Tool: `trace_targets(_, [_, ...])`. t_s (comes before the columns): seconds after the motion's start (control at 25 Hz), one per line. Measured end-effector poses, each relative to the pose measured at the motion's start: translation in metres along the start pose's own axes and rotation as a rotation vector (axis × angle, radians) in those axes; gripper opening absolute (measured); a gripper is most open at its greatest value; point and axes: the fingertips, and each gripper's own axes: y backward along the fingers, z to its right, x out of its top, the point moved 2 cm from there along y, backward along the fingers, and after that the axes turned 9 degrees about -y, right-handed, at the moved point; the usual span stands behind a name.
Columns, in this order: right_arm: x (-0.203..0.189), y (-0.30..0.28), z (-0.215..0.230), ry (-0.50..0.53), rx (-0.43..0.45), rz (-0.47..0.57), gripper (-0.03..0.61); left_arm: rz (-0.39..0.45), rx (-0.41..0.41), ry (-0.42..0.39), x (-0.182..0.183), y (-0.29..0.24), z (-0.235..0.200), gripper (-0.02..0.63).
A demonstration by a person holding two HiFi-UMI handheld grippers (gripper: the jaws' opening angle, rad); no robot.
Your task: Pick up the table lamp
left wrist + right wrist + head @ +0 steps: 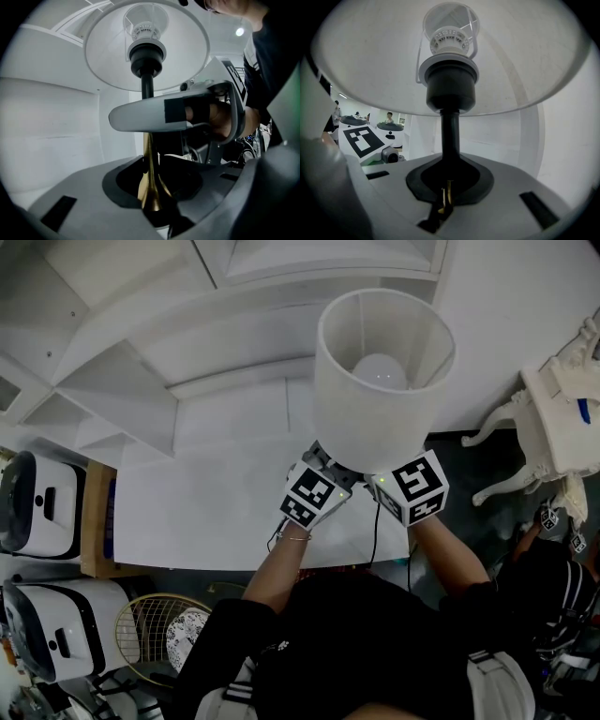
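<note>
Far left, two white rounded machines [33, 502] stand one behind the other beside a brown box [94, 521], and a wire basket [155, 629] sits near the lower one. From there the white tabletop [206, 512] runs toward the middle, backed by white stepped shelving [122, 390].

The person stands at the near edge with both arms stretched forward. The left gripper [323, 470] reaches in under the lampshade, its marker cube tilted up toward the head camera. In its own view, the grey fingers [84, 197] are clenched around the brass stem [151, 178] of the table lamp, which rises upright out of the dark hollow between them.

The table lamp [347, 418] stands upright over the tabletop's right part, between the two grippers. Its white shade opens upward and the bulb [380, 371] shows inside. The shade and grippers hide the base, so I cannot tell whether it rests on the tabletop.

The right gripper [380, 486] is just beside the left one, on the other side of the stem. Its fingers [511, 187] are also clamped on the lamp, with the black neck [451, 131] climbing from between them to the socket.

Farther right, a white carved side table [553, 423] stands on the dark floor [459, 451], well apart from the lamp.
</note>
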Motion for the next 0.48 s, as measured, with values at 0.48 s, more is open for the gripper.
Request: trace_targets(0.48, [0.006, 0.004, -0.012, 0.007, 0.028, 0.004, 0.023, 0.003, 0.030, -0.003, 0.007, 0.010, 0.002, 0.115])
